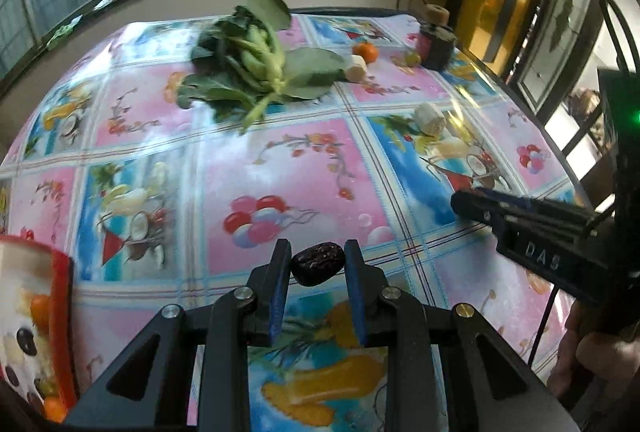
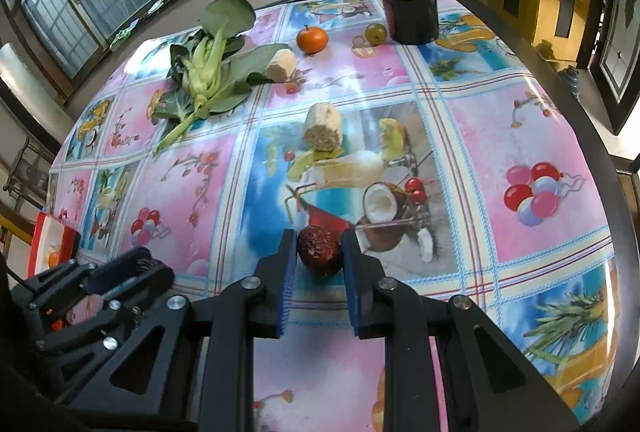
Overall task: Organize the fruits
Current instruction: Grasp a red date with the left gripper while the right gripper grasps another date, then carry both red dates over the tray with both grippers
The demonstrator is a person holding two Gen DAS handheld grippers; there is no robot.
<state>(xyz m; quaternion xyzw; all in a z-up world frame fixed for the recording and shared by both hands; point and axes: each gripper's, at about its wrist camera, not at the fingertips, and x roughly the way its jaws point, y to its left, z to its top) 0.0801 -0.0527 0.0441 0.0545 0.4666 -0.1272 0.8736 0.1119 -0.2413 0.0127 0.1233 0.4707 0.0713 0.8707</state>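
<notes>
- Here, the left gripper (image 1: pixel 318 264) has its two blue-padded fingers (image 1: pixel 280 284) closed in on a dark wrinkled date (image 1: pixel 318 263), which sits between the fingertips and touches both pads.
- Likewise the right gripper (image 2: pixel 319 254) has a second, redder date (image 2: pixel 319 250) pinched between its fingertips, the pads pressed against either side of it.
- Both dates are at the near side of the tablecloth (image 2: pixel 532 120), a glossy pink and blue sheet printed with balloons and fruit drinks.
- Whether either date rests on the tablecloth or hangs just above it cannot be told.
- At the near left corner of the tablecloth stands a red-rimmed tray (image 1: pixel 60 296), with small orange and dark fruits inside it.
- Toward the far side of the tablecloth lies a bunch of leafy greens (image 2: pixel 208 72), and a pale root chunk (image 2: pixel 283 65) touches its leaves.
- A second root chunk (image 2: pixel 323 130) lies near the middle of the tablecloth, apart from the greens.
- At the far right corner of the tablecloth are an orange (image 2: pixel 312 39), a green grape (image 2: pixel 376 33) and a dark jar (image 2: pixel 412 16), the grape just beside the jar.
</notes>
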